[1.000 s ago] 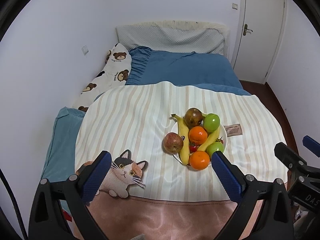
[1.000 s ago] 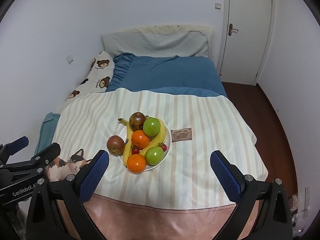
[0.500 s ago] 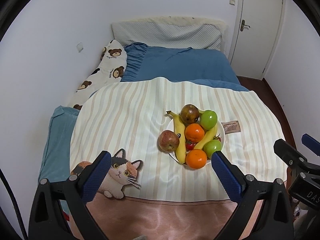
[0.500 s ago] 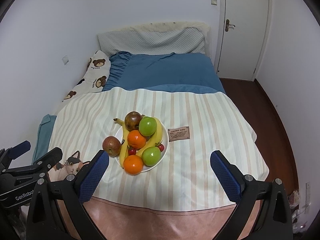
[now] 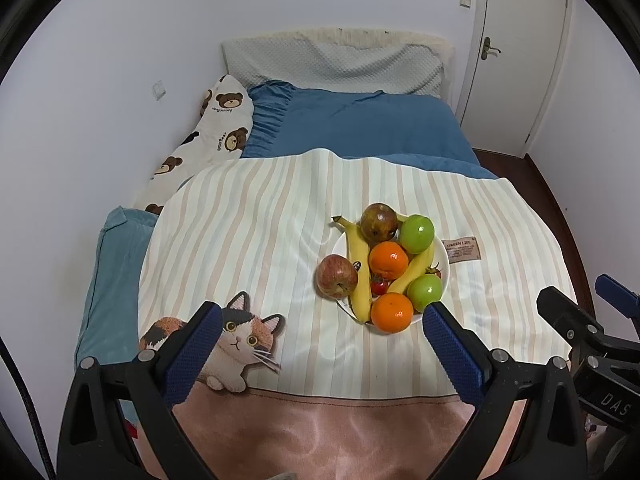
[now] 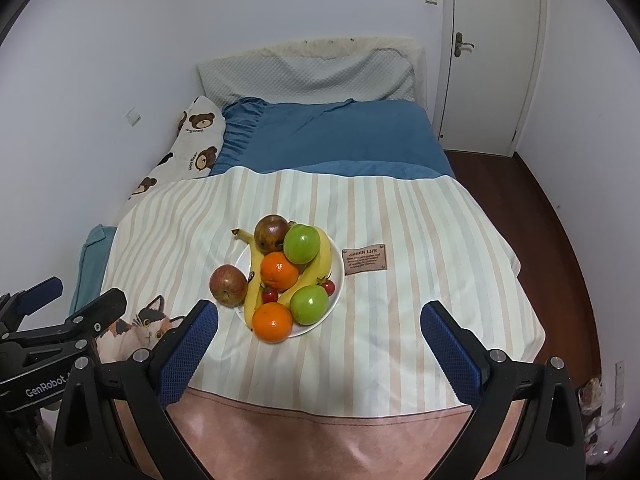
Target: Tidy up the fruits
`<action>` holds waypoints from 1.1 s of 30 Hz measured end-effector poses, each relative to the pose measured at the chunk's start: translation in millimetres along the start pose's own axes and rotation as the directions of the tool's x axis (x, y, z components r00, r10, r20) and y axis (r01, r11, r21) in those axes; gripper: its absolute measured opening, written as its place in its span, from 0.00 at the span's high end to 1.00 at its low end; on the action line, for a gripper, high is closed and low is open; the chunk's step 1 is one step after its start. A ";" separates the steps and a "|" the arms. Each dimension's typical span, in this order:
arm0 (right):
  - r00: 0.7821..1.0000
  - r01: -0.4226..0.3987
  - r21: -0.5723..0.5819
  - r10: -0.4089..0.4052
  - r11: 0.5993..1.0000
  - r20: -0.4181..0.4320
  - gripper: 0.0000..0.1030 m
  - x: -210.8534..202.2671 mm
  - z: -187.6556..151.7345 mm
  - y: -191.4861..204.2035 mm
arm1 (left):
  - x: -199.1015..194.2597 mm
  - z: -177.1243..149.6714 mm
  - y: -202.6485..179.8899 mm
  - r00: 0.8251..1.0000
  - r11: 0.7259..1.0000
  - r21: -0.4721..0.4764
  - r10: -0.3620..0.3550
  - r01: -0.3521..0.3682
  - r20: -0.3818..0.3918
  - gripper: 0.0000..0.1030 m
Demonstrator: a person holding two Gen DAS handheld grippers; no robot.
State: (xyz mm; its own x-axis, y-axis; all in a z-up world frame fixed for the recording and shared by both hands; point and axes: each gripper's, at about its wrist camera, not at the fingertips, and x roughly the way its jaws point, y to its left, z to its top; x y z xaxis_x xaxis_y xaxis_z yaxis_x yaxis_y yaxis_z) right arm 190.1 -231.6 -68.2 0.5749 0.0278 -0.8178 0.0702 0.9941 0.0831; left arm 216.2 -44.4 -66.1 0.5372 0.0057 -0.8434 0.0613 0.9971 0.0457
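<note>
Striped blanket (image 5: 256, 240) on bed, fruit plate (image 6: 338, 280), both hand-held grippers spread, empty.

A white plate (image 5: 445, 252) near the blanket's (image 5: 256, 216) front edge holds two bananas (image 5: 359, 264), two oranges (image 5: 391, 312), two green apples (image 5: 417, 233), a dark apple (image 5: 378, 222) and cherry tomatoes (image 5: 378, 286). A red apple (image 5: 337, 276) rests against its left rim.

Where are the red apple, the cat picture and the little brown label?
Red apple (image 5: 337, 276), left wrist view, middle of its skin.
Cat picture (image 5: 244, 338), left wrist view, on the face.
Label (image 6: 366, 259), right wrist view, centre of the patch.
</note>
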 end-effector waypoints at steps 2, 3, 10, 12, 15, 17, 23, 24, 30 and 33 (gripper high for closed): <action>1.000 0.001 0.002 -0.001 1.000 -0.003 0.00 -0.4 -1.2 -0.2 | 0.1 -1.5 -0.3 1.000 1.000 0.000 0.000 0.000 -0.002 0.01; 1.000 0.001 0.002 -0.001 1.000 -0.006 0.00 0.0 -1.4 -0.4 | -0.3 -2.1 -0.5 1.000 1.000 0.001 0.001 -0.001 -0.003 0.01; 1.000 0.002 0.010 -0.002 1.000 -0.013 0.00 0.0 -4.6 -1.7 | -1.4 -3.1 -1.1 1.000 1.000 -0.001 0.001 -0.001 -0.001 0.01; 1.000 0.003 0.010 -0.003 1.000 -0.012 0.00 -0.8 -4.7 -1.6 | -1.9 -3.7 -1.2 1.000 1.000 -0.001 0.002 -0.002 0.000 0.01; 1.000 0.003 0.010 -0.002 1.000 -0.012 0.00 -0.8 -4.7 -1.8 | -1.7 -3.6 -1.3 1.000 1.000 0.000 0.002 -0.002 -0.002 0.01; 1.000 0.001 0.012 -0.001 1.000 -0.013 0.00 -0.7 -4.7 -2.1 | -1.7 -3.4 -1.3 1.000 1.000 0.000 0.002 -0.002 -0.002 0.01; 1.000 -0.001 0.013 0.001 1.000 -0.011 0.00 -1.2 -5.4 -3.2 | -2.5 -3.7 -1.3 1.000 1.000 -0.001 0.001 -0.001 -0.001 0.01; 1.000 -0.002 0.013 0.002 1.000 -0.010 0.00 -1.0 -5.3 -3.2 | -3.0 -4.3 -1.4 1.000 1.000 -0.002 0.001 -0.001 -0.001 0.01; 1.000 -0.001 0.012 0.001 1.000 -0.011 0.00 -1.9 -5.4 -4.5 | -3.4 -4.0 -1.2 1.000 1.000 0.001 0.001 -0.001 0.000 0.01; 1.000 0.000 0.013 0.000 1.000 -0.011 0.00 -1.9 -5.7 -4.3 | -3.8 -4.6 -1.0 1.000 1.000 -0.001 0.000 0.000 -0.002 0.01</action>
State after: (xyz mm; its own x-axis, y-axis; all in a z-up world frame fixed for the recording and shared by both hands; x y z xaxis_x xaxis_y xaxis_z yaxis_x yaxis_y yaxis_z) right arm 184.1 -235.3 -70.2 0.5659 0.0290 -0.8240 0.0808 0.9926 0.0905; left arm 210.2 -45.0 -65.3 0.5358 0.0054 -0.8443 0.0608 0.9971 0.0449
